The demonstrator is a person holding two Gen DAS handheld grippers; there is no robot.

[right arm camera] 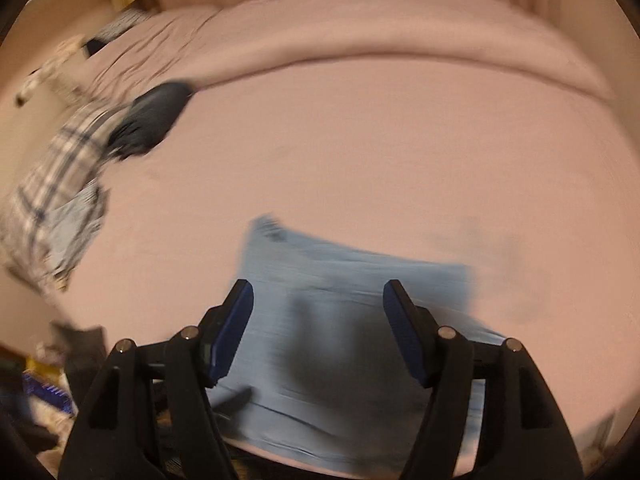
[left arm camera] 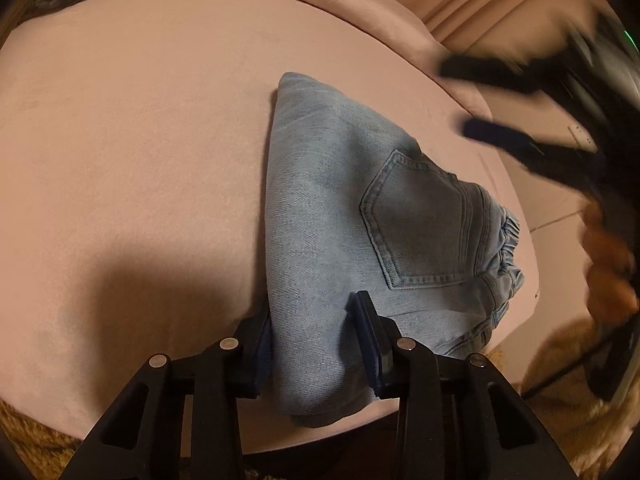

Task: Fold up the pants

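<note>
Light blue folded jeans (left arm camera: 340, 208) lie on a pink bed cover (left arm camera: 120, 160), back pocket up and elastic waistband at the right. My left gripper (left arm camera: 312, 320) is shut on the near folded edge: one pad sits against the fold's left side, the other presses on top. The right gripper (left arm camera: 456, 98) hovers blurred at the upper right, open and clear of the cloth. In the right wrist view its fingers (right arm camera: 318, 292) stand wide apart above the blurred jeans (right arm camera: 340, 320) with nothing between the pads.
A plaid garment (right arm camera: 60, 180) and a dark item (right arm camera: 152, 120) lie at the bed's left side. A person's hand (left arm camera: 608, 272) holds the right gripper. A shaggy rug (left arm camera: 560, 364) shows below the bed's edge. Clutter (right arm camera: 44, 392) sits on the floor at the lower left.
</note>
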